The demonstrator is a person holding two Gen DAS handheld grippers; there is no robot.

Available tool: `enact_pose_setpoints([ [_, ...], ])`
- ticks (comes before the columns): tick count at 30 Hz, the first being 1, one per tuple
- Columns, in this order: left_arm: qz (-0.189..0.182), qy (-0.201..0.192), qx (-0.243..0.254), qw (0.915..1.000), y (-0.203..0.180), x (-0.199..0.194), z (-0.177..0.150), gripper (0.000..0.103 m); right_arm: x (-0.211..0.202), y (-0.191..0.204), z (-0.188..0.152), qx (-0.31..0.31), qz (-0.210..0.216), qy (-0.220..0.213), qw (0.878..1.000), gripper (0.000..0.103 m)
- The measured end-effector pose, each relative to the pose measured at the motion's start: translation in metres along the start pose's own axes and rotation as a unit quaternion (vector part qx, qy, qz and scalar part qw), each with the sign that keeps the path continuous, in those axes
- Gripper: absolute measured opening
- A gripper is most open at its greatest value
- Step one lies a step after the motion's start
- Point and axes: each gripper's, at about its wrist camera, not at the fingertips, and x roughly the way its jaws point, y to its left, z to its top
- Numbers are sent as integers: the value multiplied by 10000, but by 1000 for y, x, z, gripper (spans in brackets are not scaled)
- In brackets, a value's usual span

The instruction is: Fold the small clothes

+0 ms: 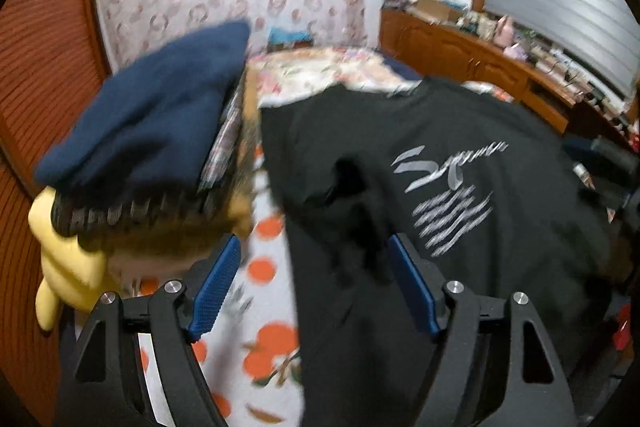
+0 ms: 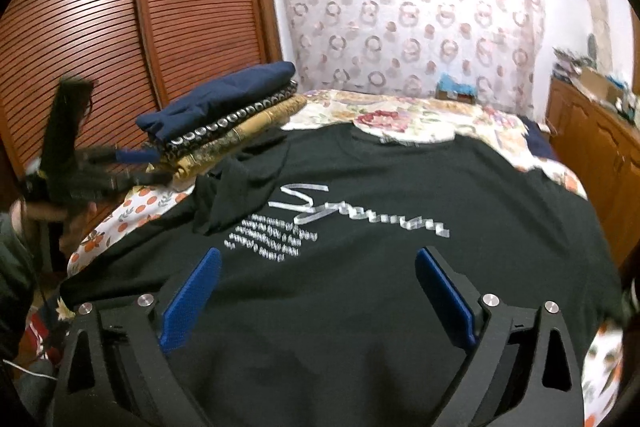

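A bed [image 2: 420,123] fills the middle of the room, covered at its near left edge by a white sheet printed with oranges [image 1: 264,267] and farther off by a floral quilt [image 2: 400,117]. Reddish-brown louvred wardrobe doors [image 2: 120,19] stand to the left, a pale curtain with ring patterns [image 2: 408,15] hangs on the far wall, and a wooden sideboard [image 1: 460,55] loaded with clutter runs along the right.

A black T-shirt [image 2: 360,287] lies spread flat on the bed, collar at the far side, with silver script and lines of small text on the chest. Its left sleeve is bunched and folded inward onto the body. At the far left, just beside it, sits a stack of folded clothes [image 2: 224,115]: a soft navy piece on top, a dark one with ring print below, a tan patterned one under that. A yellow plush shape [image 1: 60,267] lies at the stack's near left.

The left gripper [image 1: 312,287] has its blue ribbed fingers [image 1: 216,291] spread fairly wide over the shirt's left edge, gripping nothing. The right gripper [image 2: 316,297] hangs above the shirt's lower middle, fingers wide apart and empty.
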Motion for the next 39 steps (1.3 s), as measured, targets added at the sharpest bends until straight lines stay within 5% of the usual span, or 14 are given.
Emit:
enact_pose_setpoints([
  [7, 243, 491, -122, 9984, 20, 30, -21, 77, 35, 6, 29, -355, 292, -18, 9989, 89],
  [17, 132, 515, -320, 9981, 33, 33, -27, 88, 107, 27, 58, -797, 674, 328, 9940, 88],
  [21, 195, 558, -392, 9975, 38, 33, -29, 97, 149, 43, 58, -1053, 936, 883, 9861, 65],
  [28, 246, 597, -457, 9969, 41, 35, -29, 102, 205, 62, 58, -1484, 781, 1321, 9769, 48],
  [33, 232, 591, -456, 9969, 45, 38, -26, 103, 214, 57, 60, -1496, 652, 1326, 9776, 13],
  [39, 237, 592, -455, 9969, 43, 38, -26, 103, 188, 20, 61, -712, 152, 924, 9931, 7],
])
